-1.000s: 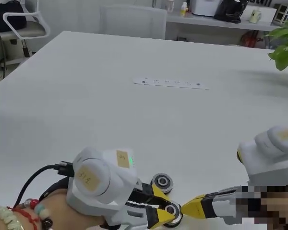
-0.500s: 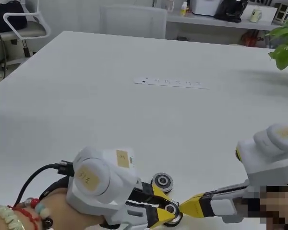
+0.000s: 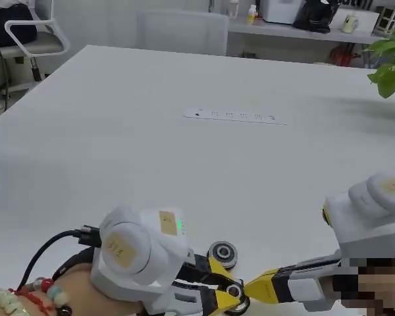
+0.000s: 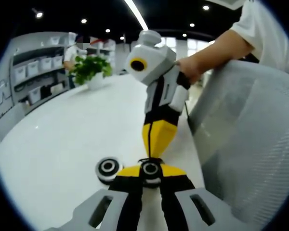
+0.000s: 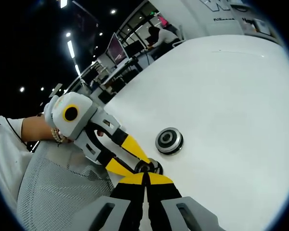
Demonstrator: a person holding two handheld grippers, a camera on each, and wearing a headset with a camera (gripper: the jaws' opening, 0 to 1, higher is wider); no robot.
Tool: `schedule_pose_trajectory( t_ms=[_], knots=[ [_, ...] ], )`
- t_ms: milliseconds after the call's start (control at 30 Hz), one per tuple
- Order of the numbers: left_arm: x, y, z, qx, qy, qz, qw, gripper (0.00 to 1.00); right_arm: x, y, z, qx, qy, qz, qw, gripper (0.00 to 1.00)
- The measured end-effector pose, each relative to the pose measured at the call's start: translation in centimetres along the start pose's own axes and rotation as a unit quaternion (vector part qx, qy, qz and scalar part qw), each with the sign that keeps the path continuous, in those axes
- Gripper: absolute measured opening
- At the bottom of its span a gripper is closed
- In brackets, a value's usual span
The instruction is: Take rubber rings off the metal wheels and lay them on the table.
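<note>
At the near edge of the table (image 3: 184, 171), the left gripper (image 3: 233, 295) has its fingers clamped on a metal wheel (image 4: 150, 169), facing the right gripper (image 5: 145, 174), whose fingers, pressed together, meet its rim head-on; whether they nip the rubber ring (image 5: 156, 167) I cannot tell.

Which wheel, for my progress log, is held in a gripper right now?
The wheel nearest the person, clamped between the left gripper's jaws, with the right gripper's shut tip at its edge. The other wheel lies free on the table.
</note>
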State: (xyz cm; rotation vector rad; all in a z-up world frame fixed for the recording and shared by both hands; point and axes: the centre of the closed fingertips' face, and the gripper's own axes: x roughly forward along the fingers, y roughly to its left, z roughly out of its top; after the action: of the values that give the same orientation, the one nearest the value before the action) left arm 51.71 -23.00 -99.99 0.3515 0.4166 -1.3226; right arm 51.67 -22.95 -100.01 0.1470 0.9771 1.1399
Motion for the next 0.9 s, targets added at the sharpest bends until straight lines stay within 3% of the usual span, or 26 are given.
schedule_pose_trajectory(
  t_ms=[633,667,700,733,767,900],
  knots=[
    [0.0,0.1,0.1,-0.012,0.0,0.004,0.9999,0.13,0.2,0.7,0.4,-0.022,-0.006,0.014,0.9996,0.0],
    [0.0,0.1,0.1,-0.012,0.001,0.004,0.9999,0.13,0.1,0.8,0.5,-0.021,-0.01,0.018,0.9996,0.0],
    [0.1,0.1,0.1,-0.012,0.001,0.005,0.9999,0.13,0.0,1.6,1.7,-0.006,-0.04,0.038,0.9985,0.0],
    [0.1,0.1,0.1,-0.012,0.001,0.005,0.9999,0.13,0.0,1.7,2.1,-0.004,-0.047,0.041,0.998,0.0],
    [0.1,0.1,0.1,-0.014,0.001,0.007,0.9999,0.13,0.0,0.8,1.4,-0.018,-0.027,0.018,0.9993,0.0],
    [0.1,0.1,0.1,-0.015,0.003,0.008,0.9999,0.13,-0.2,0.7,1.4,-0.016,-0.031,0.018,0.9992,0.0]
  ],
)
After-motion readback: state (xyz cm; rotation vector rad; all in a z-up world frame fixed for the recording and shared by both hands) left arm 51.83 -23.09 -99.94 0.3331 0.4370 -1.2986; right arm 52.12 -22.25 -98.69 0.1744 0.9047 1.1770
